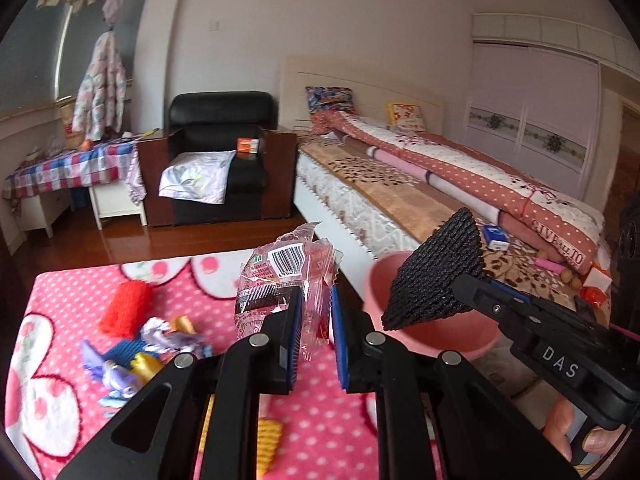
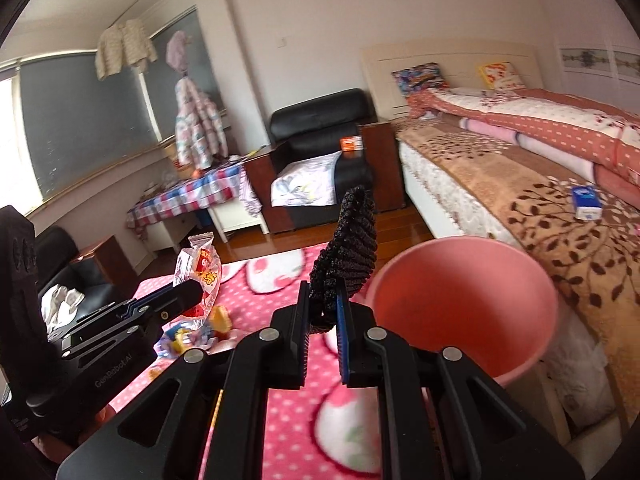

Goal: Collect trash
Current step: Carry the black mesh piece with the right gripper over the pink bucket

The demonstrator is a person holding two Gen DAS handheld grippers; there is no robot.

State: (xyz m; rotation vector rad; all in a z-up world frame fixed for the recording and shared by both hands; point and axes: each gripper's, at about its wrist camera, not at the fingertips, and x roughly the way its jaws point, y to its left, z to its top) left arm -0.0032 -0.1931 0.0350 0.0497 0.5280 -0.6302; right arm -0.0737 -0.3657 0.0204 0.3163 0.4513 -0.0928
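The step in hand looks like the carry to the bin: both grippers hold 1 piece of trash each, lifted above the pink dotted blanket (image 1: 320, 432). The left gripper (image 1: 316, 320) has its fingers clamped on a clear snack wrapper (image 1: 280, 280) with a barcode and red print; the wrapper stands up out of the blue pads. The right gripper (image 2: 323, 312) has its fingers clamped on a black foam net sleeve (image 2: 352, 256), the kind that protects fruit; the sleeve rises above the fingers and leans a little over the near rim of the pink bin (image 2: 464, 304). The bin stands beside the bed (image 2: 520, 208), its mouth open, and I see nothing inside in the part that shows.

The right gripper is just beside the bin, so I judge that it needs only to go forward over the mouth and then spread its fingers. The left gripper is farther, with the right one between it and the bin, so it should wait or come around. More trash is still on the blanket: a red foam net (image 1: 126, 308) and some crumpled coloured wrappers (image 1: 136, 356). The wrapper is light and may stick to the pads.
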